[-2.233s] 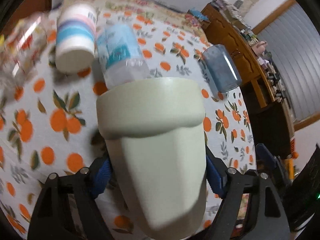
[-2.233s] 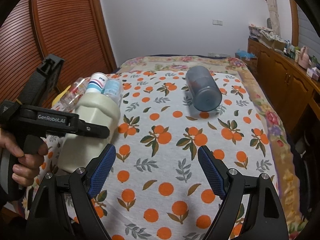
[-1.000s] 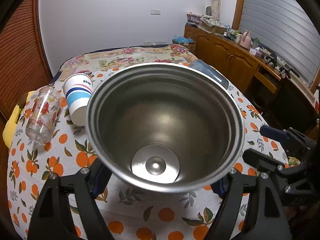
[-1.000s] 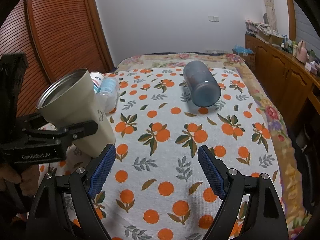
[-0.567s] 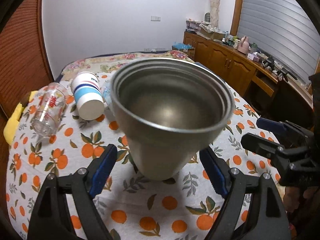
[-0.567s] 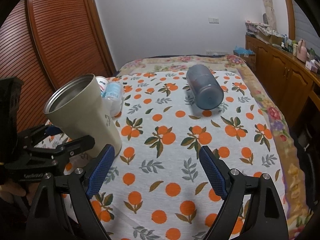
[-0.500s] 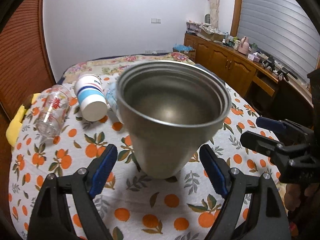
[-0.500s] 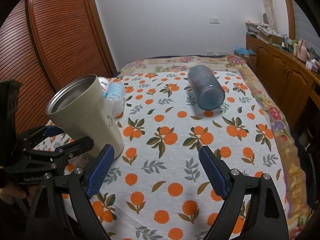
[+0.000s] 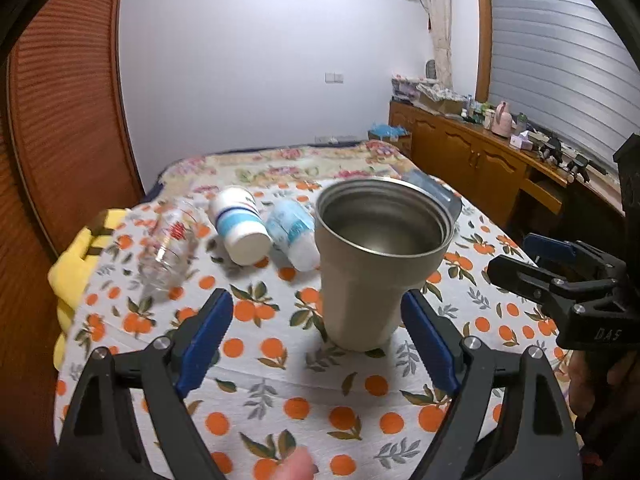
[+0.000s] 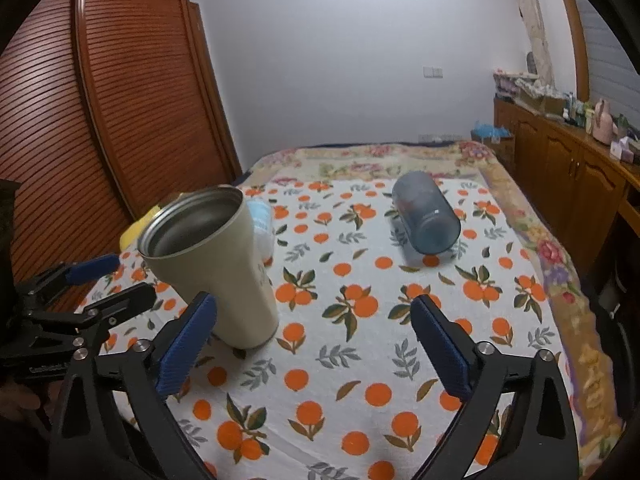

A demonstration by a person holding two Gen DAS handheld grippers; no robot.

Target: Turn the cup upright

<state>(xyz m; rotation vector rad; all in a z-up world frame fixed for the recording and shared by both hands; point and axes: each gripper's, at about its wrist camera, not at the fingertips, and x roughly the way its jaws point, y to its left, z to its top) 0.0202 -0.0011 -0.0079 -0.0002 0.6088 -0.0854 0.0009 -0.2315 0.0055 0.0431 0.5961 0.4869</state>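
Note:
A cream steel-lined cup stands upright, mouth up, on the orange-print tablecloth; it also shows in the right wrist view. My left gripper is open, its blue pads apart from the cup's sides, just behind it. In the right wrist view the left gripper sits left of the cup. My right gripper is open and empty, over the cloth right of the cup.
A blue tumbler lies on its side at the back right. A striped paper cup, a plastic bottle and a clear glass lie behind the cup. A wooden cabinet runs along the right.
The left gripper turned the cup from upside down to upright, set it on the cloth, opened and drew back from it. The right gripper stayed open and nearly still.

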